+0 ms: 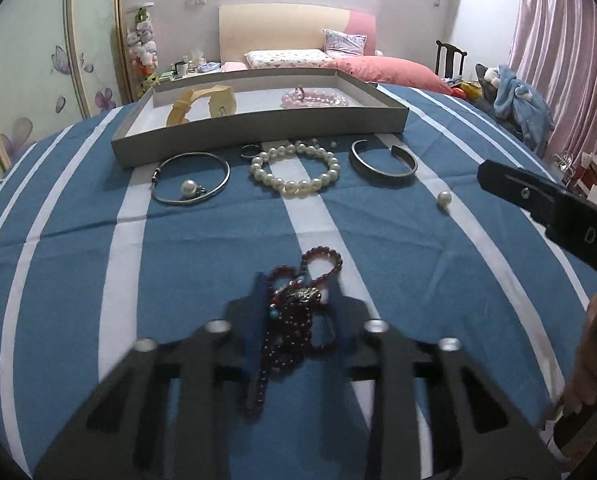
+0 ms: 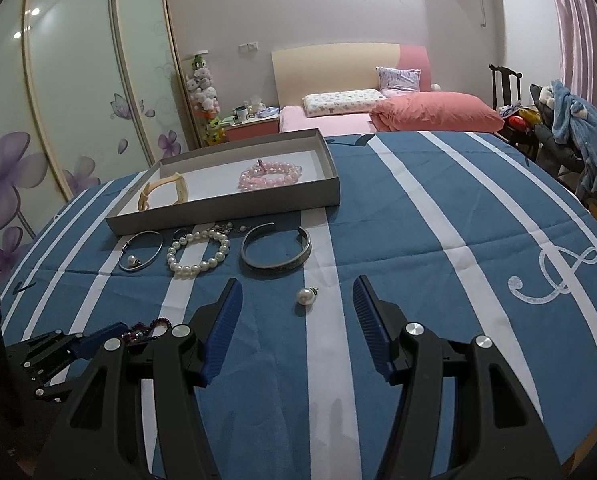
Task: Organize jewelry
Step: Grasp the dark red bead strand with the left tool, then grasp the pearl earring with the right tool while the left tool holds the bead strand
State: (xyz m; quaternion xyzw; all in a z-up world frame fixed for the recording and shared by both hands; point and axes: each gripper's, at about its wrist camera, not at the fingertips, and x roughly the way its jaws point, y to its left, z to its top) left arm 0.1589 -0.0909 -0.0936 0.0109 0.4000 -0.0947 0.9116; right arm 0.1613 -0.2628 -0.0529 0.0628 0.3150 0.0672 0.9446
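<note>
While the left claw (image 1: 296, 300) is closed on a tangle of dark red beads (image 1: 294, 312), the right claw (image 2: 298, 304) stands wide open above the blue striped cloth (image 2: 418, 220) with nothing between its fingers. The beads hang bunched between the left fingers, one loop reaching forward past the tips and a strand trailing back over the cloth. In the right view they show only as a small red cluster (image 2: 154, 326) at the left claw's tip.

A loose pearl (image 2: 306, 296) lies on a white stripe just ahead of the open right claw, between its fingertips in that view. Farther off, a row of pieces lies along the near wall of a grey tray (image 2: 226, 216): a thin silver bangle (image 1: 192, 178) with a pearl drop (image 1: 187, 188) inside its ring, a white pearl bracelet (image 1: 294, 170), and an open silver cuff (image 1: 382, 160). A small ring (image 1: 249, 152) lies between the bangle and the pearl bracelet, close to the tray.

Inside the tray rest a cream band (image 2: 162, 192) at the left and a pink bead bracelet (image 2: 270, 174) at the right, well apart.
</note>
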